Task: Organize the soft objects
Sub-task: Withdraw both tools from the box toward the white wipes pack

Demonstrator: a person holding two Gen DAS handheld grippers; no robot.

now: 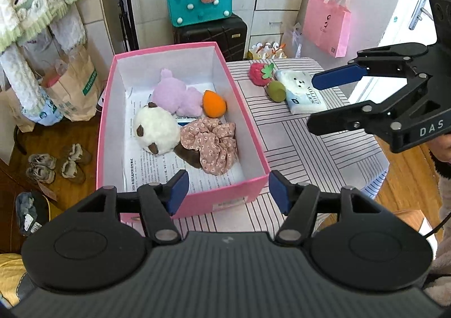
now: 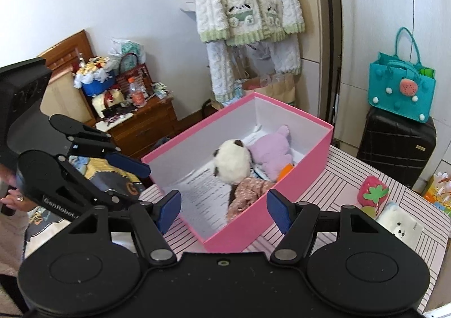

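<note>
Now both claws stand apart and empty above the pink box (image 1: pixel 180 205), which already holds the panda plush (image 1: pixel 156 129), purple plush (image 1: pixel 174 98), orange toy (image 1: pixel 214 104) and floral scrunchie (image 1: pixel 214 143). The strawberry plush (image 1: pixel 260 74), green toy (image 1: pixel 276 90) and tissue pack (image 1: pixel 303 92) lie outside on the striped counter (image 1: pixel 304 137). Probably best: the right claw (image 1: pixel 314 100), already near, takes the strawberry across its middle, pinching lightly, while the left claw (image 1: pixel 228 191) stays clear.
</note>
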